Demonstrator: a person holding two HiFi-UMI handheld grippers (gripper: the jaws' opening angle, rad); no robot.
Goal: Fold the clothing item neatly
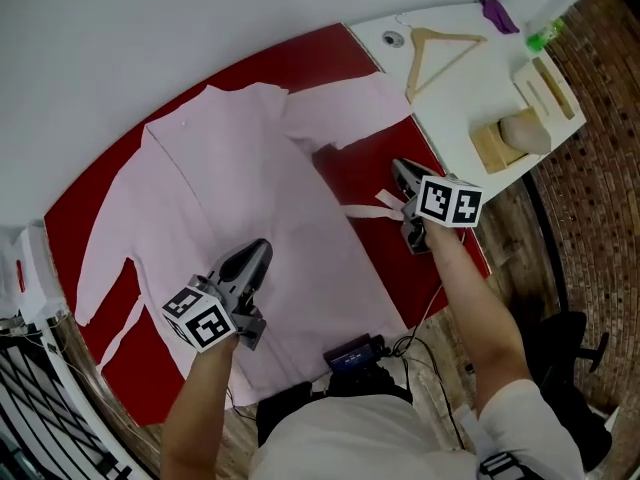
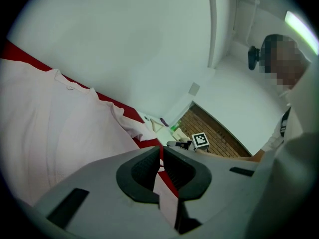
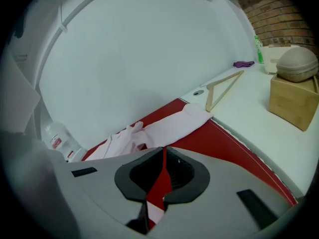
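A pale pink shirt [image 1: 230, 198] lies spread flat on the red table cover [image 1: 365, 158], collar at the far side and one sleeve [image 1: 350, 113] reaching right. My left gripper [image 1: 263, 247] hovers over the shirt's near right part, jaws shut with nothing clamped; the left gripper view shows it [image 2: 160, 151] with pink cloth [image 2: 55, 128] below. My right gripper [image 1: 398, 166] is shut over bare red cover just right of the shirt, above a thin pink strip [image 1: 368, 208]. The right gripper view shows it [image 3: 163, 152] pointing at the sleeve [image 3: 169, 126].
A white table [image 1: 455, 118] adjoins on the right with a wooden hanger [image 1: 440, 53], a wooden block bearing a rounded object [image 1: 515, 138], a green bottle [image 1: 543, 36] and a purple item [image 1: 497, 13]. A black device with cables [image 1: 355, 353] sits at the near edge.
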